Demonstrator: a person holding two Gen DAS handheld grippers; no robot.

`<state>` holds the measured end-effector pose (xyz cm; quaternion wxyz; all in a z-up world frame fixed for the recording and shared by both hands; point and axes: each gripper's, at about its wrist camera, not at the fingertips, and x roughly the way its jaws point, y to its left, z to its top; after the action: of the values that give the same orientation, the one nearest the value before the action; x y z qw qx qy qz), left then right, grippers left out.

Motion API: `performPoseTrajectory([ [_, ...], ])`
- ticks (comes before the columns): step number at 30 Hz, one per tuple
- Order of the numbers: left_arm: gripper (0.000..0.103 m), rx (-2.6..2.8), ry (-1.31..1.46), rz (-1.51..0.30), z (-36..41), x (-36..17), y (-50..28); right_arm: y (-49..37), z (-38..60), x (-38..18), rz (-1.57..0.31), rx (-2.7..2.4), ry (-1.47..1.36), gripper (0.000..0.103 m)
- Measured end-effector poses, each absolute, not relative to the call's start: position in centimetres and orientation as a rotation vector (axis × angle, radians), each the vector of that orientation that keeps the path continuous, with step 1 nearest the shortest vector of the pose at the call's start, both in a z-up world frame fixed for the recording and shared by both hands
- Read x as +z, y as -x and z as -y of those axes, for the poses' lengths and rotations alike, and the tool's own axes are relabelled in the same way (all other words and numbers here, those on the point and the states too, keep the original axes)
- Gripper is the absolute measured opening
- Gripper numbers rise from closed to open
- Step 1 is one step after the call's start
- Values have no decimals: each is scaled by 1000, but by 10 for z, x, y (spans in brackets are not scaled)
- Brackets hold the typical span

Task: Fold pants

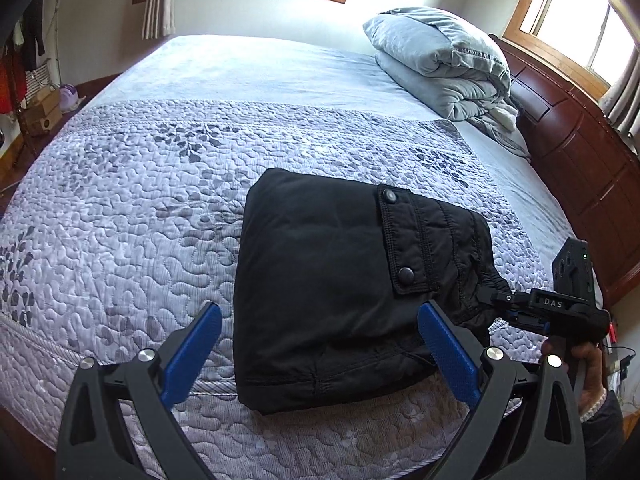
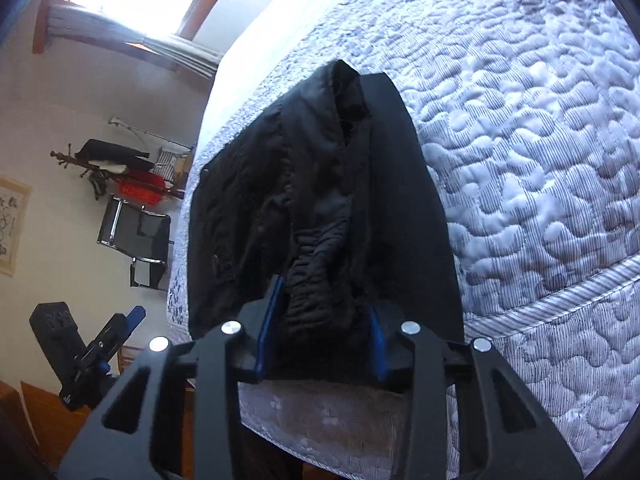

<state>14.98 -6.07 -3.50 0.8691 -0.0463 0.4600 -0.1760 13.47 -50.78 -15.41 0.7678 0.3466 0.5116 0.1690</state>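
The bed (image 1: 168, 184) fills the frame, spread with a pale quilted cover, and near its front edge lies the pair of black pants (image 1: 332, 280), folded into a compact, thick bundle with a snap-buttoned pocket flap on top. Beyond the pants, toward the dark wooden headboard (image 1: 580, 168), sits a folded grey duvet (image 1: 444, 68). The left gripper (image 1: 320, 340) hovers just above the pants' near edge, blue pads spread wide apart, gripping nothing. At the pants' right-hand side, the right gripper (image 2: 322, 336) has the gathered waistband bunched between its blue pads; the jaws stand part open, and I cannot tell whether the pads are still pressing on the cloth. A hand (image 1: 588, 368) shows on that gripper's handle, just off the pants' corner.
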Motion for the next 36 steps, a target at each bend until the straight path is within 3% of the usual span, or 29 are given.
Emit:
performPoseTrajectory([
  [17,99,-363,95,-953,55,-32,-154,-126,520,-176,-1123,367,-811,38],
  [23,99,-370,270,-1091,14,-67,-184,-116,542,-153,-1078,355,-772,63],
  [25,99,-417,365,-1146,-2,-80,-195,-114,553,-143,-1054,359,-767,79],
  [30,99,-549,670,-1342,-35,-135,-234,-126,574,-134,-1028,447,-800,89],
  [36,99,-661,746,-1442,-34,-175,-252,-156,585,-156,-1104,528,-844,89],
])
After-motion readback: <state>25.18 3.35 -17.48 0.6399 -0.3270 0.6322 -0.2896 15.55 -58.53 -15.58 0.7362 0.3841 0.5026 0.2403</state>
